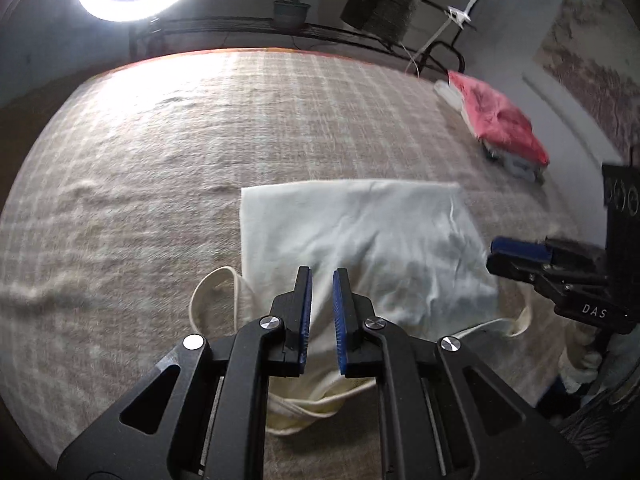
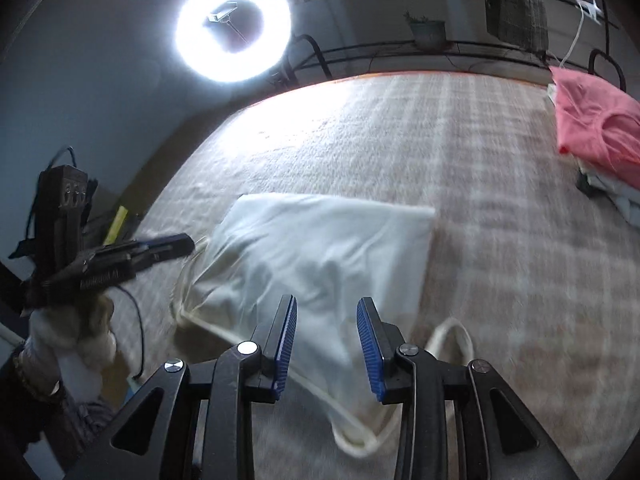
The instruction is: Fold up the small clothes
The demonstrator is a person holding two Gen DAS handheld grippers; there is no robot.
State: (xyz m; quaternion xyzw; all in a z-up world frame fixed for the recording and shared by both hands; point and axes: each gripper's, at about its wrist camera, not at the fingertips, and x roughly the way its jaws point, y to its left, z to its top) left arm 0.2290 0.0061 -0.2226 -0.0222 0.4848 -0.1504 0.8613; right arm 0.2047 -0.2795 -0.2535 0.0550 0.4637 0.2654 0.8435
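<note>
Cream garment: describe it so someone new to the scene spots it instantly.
Start from the plaid blanket that covers the bed. The cream garment lies flat near its front edge, just beyond the open left tool. It is pale, with looped straps, unlike the pink top stacked on folded clothes at the far right.

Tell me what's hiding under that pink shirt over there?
The pink shirt tops a small stack. Below it, white and pale folded clothes peek out at the edges, resting on the checked blanket. How many pieces lie beneath is covered.
</note>
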